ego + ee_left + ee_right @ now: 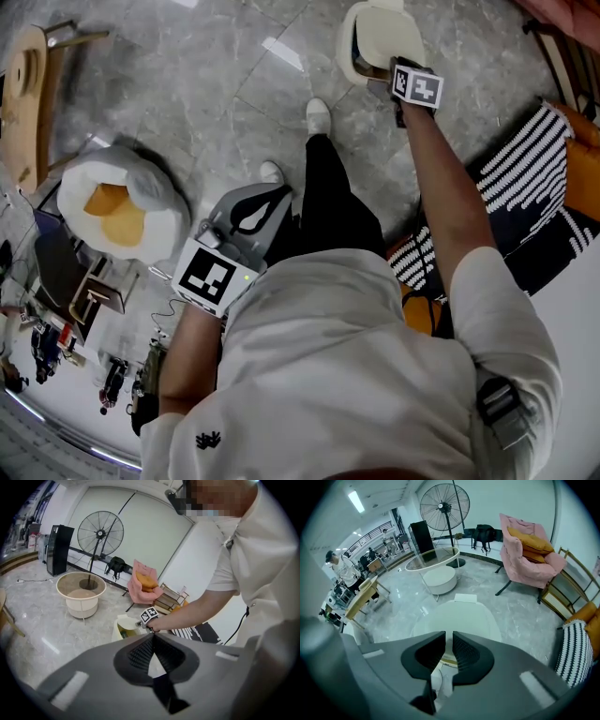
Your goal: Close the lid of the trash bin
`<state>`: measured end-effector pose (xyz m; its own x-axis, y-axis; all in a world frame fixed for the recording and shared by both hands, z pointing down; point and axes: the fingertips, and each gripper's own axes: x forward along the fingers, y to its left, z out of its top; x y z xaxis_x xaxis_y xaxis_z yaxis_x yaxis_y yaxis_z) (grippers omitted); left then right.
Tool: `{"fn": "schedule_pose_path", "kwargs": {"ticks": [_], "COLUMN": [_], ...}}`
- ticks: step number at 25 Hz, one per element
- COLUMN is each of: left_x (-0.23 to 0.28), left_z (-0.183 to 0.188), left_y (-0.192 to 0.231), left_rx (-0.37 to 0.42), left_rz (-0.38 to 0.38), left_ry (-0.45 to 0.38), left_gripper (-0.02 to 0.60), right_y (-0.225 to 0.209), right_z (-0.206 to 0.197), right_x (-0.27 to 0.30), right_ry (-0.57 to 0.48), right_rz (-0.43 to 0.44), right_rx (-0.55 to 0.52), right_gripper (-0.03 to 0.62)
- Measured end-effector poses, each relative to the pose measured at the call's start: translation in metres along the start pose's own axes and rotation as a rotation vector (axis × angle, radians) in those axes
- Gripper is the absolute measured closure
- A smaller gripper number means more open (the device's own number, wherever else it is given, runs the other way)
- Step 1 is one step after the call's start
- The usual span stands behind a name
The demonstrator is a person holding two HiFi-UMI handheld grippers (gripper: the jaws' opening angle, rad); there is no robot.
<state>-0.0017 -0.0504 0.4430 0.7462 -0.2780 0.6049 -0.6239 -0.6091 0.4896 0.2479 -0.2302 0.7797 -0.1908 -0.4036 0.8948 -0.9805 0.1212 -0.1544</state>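
Note:
A cream trash bin (367, 37) stands on the grey marble floor ahead of my feet. Its lid (461, 620) is partly raised, and the left gripper view shows the bin (123, 627) with its yellowish inside exposed. My right gripper (386, 67) reaches out to the lid's near edge, its jaws (449, 644) drawn to a thin slit over that edge. My left gripper (272, 199) is held close to my body, away from the bin, shut and empty (152, 637).
A fried-egg-shaped cushion (117, 206) and a wooden chair (28, 94) lie to the left. A black-and-white striped cushion (525, 178) is on the right. Beyond the bin are a round glass table (433, 559), a standing fan (444, 501) and a pink armchair (529, 559).

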Motion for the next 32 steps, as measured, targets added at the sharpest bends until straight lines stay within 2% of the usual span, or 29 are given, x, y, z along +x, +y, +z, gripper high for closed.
{"fn": "schedule_pose_path", "kwargs": {"ticks": [15,32], "left_x": [0.015,0.036], "left_z": [-0.017,-0.022], "left_y": [0.009,0.037], "left_rx": [-0.036,-0.072], "left_rz": [-0.006,-0.002], "left_ry": [0.036,0.057], "left_gripper": [0.525,0.525], "right_y": [-0.001,-0.007], "right_z": [-0.048,-0.082], "right_x": [0.035,0.076], "right_ry": [0.087,0.173], "right_rz": [0.013,0.039], "right_rx": [-0.011,-0.026], "right_gripper": [0.548,0.553]}}
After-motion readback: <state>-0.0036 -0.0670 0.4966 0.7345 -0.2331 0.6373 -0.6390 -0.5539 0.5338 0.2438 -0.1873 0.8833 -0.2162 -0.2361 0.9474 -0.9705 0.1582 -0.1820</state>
